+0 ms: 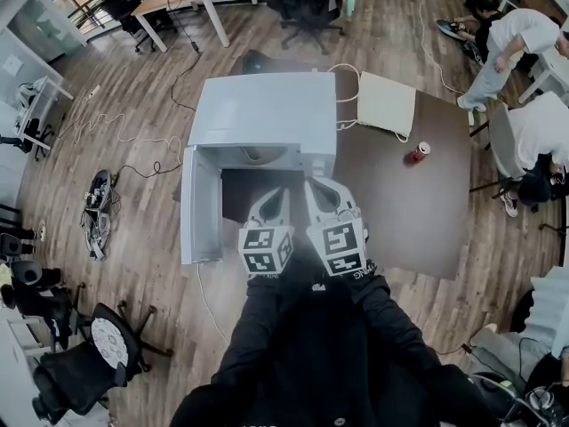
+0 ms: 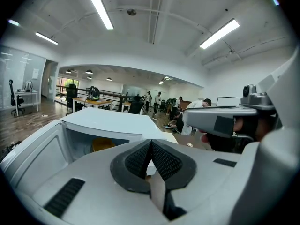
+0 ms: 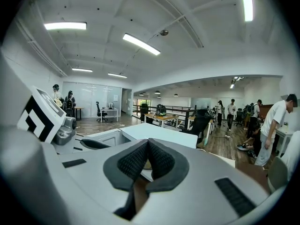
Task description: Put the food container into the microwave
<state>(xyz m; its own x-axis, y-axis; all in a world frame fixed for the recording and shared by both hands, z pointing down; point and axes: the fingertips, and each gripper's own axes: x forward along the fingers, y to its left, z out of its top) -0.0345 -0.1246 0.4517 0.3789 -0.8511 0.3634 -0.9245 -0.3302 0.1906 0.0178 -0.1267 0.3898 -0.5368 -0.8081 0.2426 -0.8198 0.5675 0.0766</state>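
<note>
while we hold both tools side by side at the open microwave (image 1: 267, 114), the left gripper (image 2: 151, 153) is clenched pad to pad on nothing, and the right gripper (image 3: 147, 156) is clenched and empty too. each carries a cube (image 1: 267, 249) of black-and-white square markers. the door (image 1: 200, 207) stands swung out to our left. a yellowish shape, likely the food container (image 2: 102, 144), sits inside the cavity. on the dark table (image 1: 418, 212), to the right, lie a red can (image 1: 419, 153) and a flat white box (image 1: 386, 103).
</note>
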